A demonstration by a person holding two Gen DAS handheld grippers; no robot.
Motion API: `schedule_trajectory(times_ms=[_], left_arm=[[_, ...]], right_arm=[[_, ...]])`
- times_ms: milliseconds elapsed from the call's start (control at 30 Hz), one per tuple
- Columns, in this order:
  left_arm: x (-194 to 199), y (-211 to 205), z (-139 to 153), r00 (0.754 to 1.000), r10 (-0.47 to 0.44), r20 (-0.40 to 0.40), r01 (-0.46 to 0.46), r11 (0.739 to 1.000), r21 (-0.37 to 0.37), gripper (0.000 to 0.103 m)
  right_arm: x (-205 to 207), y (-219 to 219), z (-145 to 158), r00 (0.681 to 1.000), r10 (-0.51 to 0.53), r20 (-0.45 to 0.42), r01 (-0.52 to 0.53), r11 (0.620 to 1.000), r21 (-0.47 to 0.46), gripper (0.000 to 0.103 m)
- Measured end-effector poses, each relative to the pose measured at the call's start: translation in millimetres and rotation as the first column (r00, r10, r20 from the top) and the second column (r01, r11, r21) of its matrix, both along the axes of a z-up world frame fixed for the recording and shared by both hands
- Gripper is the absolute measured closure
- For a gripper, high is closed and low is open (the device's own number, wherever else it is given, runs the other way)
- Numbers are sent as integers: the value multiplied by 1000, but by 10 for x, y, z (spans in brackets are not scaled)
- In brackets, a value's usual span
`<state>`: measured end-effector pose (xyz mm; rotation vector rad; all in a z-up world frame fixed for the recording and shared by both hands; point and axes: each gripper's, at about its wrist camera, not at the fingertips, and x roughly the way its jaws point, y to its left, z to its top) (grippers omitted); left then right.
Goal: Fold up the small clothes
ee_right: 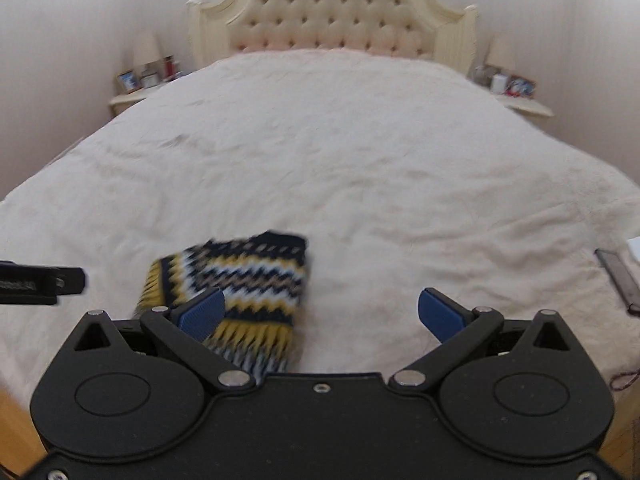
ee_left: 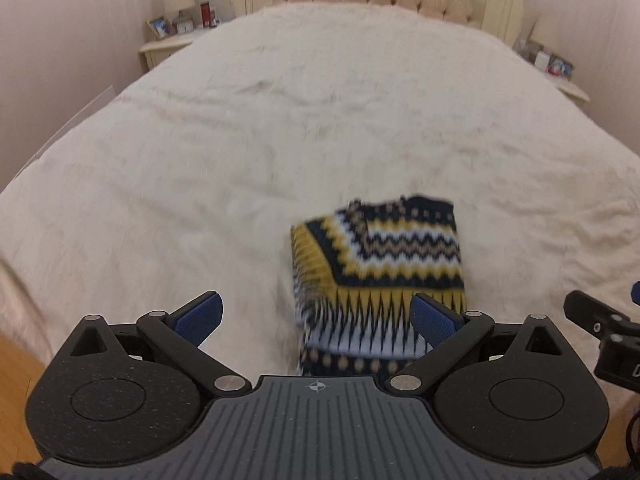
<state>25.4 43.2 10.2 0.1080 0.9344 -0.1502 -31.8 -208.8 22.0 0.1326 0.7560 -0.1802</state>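
A small knit sweater point(ee_left: 380, 264) with navy, yellow and white zigzag bands lies folded into a compact rectangle on the cream bedspread point(ee_left: 240, 140), near the foot of the bed. It also shows in the right wrist view point(ee_right: 244, 284). My left gripper point(ee_left: 318, 314) is open and empty, just in front of the sweater's near left edge. My right gripper point(ee_right: 320, 312) is open and empty, to the right of the sweater; its left pad point(ee_right: 202, 314) overlaps the sweater's near edge in view. Both views are a little blurred.
A tufted headboard point(ee_right: 340, 12) stands at the far end. Nightstands with lamps and photo frames flank the bed point(ee_right: 140, 76) point(ee_right: 512, 88). A dark flat object point(ee_right: 618, 280) lies at the bed's right edge. Wooden floor point(ee_left: 16, 380) shows below the near edge.
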Motion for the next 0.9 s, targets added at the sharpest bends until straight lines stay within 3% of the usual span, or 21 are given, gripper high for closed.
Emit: schedule_trajectory(times_ms=[300,900], left_arm=[[-251,3,-28,997,12,-73,-11,1000,16,2],[-378,-47,-92,992,3,-123,1,1000,26,2]], right_arm=[[-241,37,-29,998,3,-61,5,993,122,1],[-374,114,-63,995,21,-101,-7,992,129,1]])
